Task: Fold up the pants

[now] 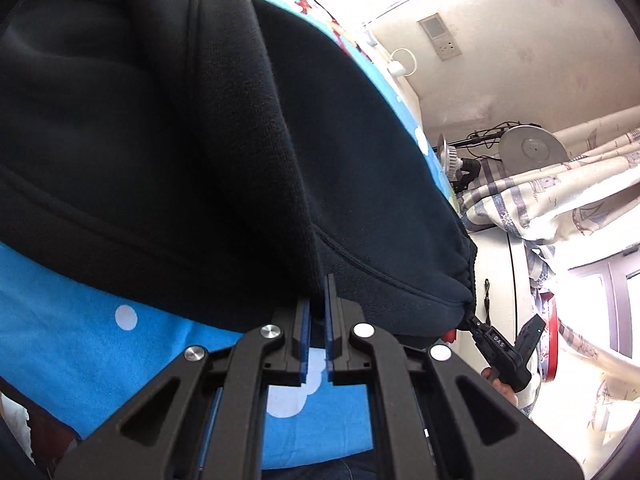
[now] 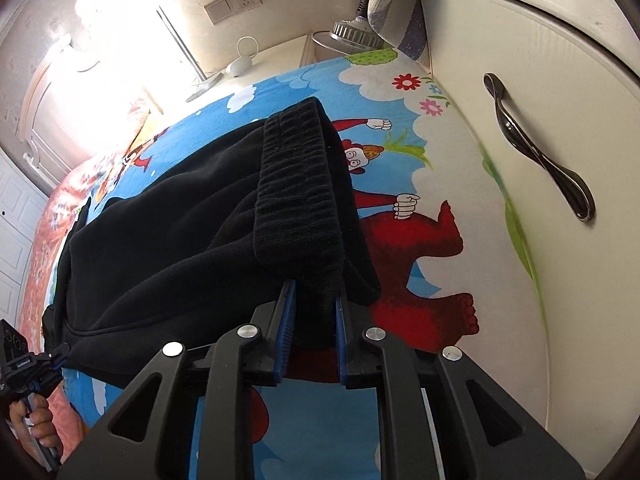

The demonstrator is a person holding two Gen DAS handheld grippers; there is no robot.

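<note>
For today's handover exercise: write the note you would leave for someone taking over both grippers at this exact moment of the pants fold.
Left gripper: shut on the pants, pinching one edge.
Right gripper: shut on the pants' ribbed cuff.
Pants: black, held at both ends above the cartoon sheet, much of the cloth draped on the bed.
Done: both ends gripped, cuff already lying back over the legs.
Left: probably carry the held edges across, lay them flat, release, and check that the fold is neat.

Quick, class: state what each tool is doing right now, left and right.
Left tool: closed on an edge of the black pants.
Right tool: closed on the pants' ribbed waistband.
</note>
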